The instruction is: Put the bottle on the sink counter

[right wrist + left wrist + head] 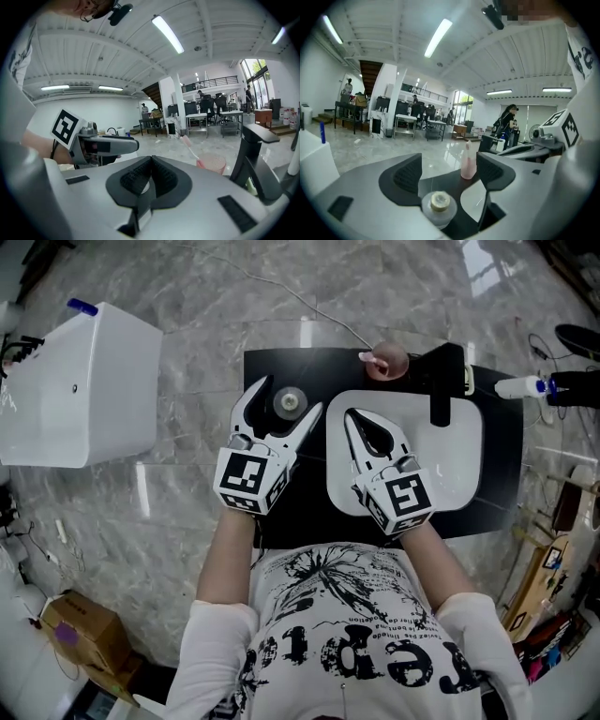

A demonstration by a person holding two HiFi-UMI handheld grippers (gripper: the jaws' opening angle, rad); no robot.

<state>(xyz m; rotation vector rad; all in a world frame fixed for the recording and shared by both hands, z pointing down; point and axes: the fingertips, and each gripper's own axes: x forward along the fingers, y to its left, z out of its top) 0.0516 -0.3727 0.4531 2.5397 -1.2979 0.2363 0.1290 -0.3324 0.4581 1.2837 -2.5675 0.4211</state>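
At frame centre the left gripper [287, 393] is spread wide over the bottle [290, 405], which stands on the black counter [281, 364] left of the sink [457, 460]; the right gripper [353, 418] is pressed together, empty

Little print, none surely readable
The white T-shirt [349, 645] carries big black letters, upside down and creased, illegible. The left cube [251, 480] and right cube [405, 502] each show a square black-and-white code marker.
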